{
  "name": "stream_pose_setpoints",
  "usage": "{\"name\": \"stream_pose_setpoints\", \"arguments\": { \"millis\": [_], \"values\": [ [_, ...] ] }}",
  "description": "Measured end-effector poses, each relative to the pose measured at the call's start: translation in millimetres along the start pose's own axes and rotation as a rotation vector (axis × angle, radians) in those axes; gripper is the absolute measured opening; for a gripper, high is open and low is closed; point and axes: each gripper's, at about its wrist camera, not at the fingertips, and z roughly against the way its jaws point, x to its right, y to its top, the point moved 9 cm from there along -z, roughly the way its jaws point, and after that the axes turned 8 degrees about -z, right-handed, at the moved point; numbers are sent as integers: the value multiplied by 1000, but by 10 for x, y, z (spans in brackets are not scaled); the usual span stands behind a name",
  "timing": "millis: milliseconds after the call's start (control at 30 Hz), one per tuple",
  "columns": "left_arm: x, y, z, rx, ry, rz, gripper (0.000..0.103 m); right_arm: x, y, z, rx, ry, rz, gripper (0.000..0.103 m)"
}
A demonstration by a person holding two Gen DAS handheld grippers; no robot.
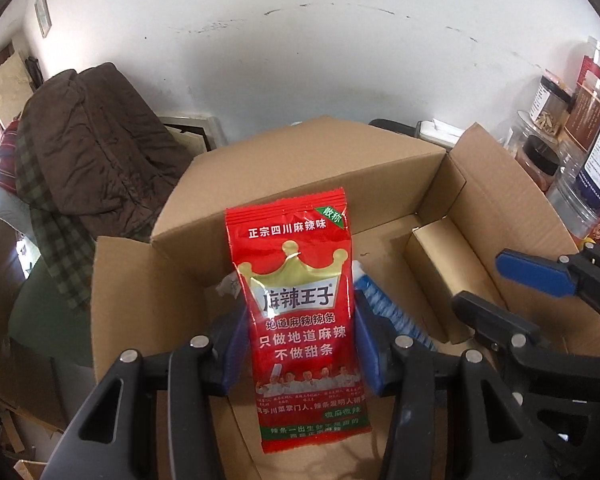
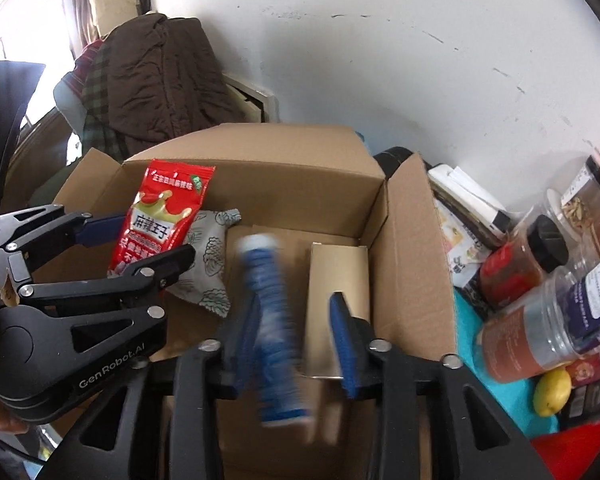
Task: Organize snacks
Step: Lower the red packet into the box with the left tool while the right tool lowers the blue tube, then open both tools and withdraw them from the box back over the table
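The left gripper's (image 1: 300, 344) blue fingers (image 1: 232, 348) pinch a red snack packet (image 1: 300, 320) upright over the open cardboard box (image 2: 412, 264). Beside it, the right gripper's (image 2: 296, 340) fingers (image 2: 342, 344) stand spread, a blurred blue-and-white packet (image 2: 274, 320) loose between them above the box, near a grey patterned pouch (image 2: 210, 256).

Scuffed white wall (image 1: 320, 40); brown coat (image 1: 100, 140) heaped left; bright window (image 2: 4, 40).

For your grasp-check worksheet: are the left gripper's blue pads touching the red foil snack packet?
Touching. The left wrist view shows both blue pads pressed against the red foil snack packet's edges above the cardboard box.
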Motion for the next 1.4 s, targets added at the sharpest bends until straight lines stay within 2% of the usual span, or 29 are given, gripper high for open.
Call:
{"name": "stream_pose_setpoints", "arguments": {
  "millis": [167,267,533,1000,1067,1200,1233,1267,1300,1400],
  "values": [
    [-30,27,112,10,22,13,57,9,-11,97,8,-15,-1,41],
    [-46,85,246,36,32,16,57,35,13,200,24,-18,-9,44],
    [-51,226,729,115,26,26,57,-4,127,616,94,-24,-13,44],
    [-44,307,1767,274,30,24,57,-209,199,1652,279,-52,25,45],
    [-33,286,1914,293,24,22,57,-234,174,1802,309,-58,27,55],
    [-11,219,2186,329,13,18,58,-262,97,2011,341,-60,23,58],
    [-6,198,2254,339,12,20,64,-268,63,2080,353,-60,17,63],
    [-13,175,2307,348,10,23,75,-275,28,2138,364,-60,14,69],
    [-6,158,2369,358,4,23,80,-282,0,2187,374,-61,14,70],
    [-15,78,2576,403,24,13,82,-283,-103,2369,407,-85,9,77]
  ]
}}
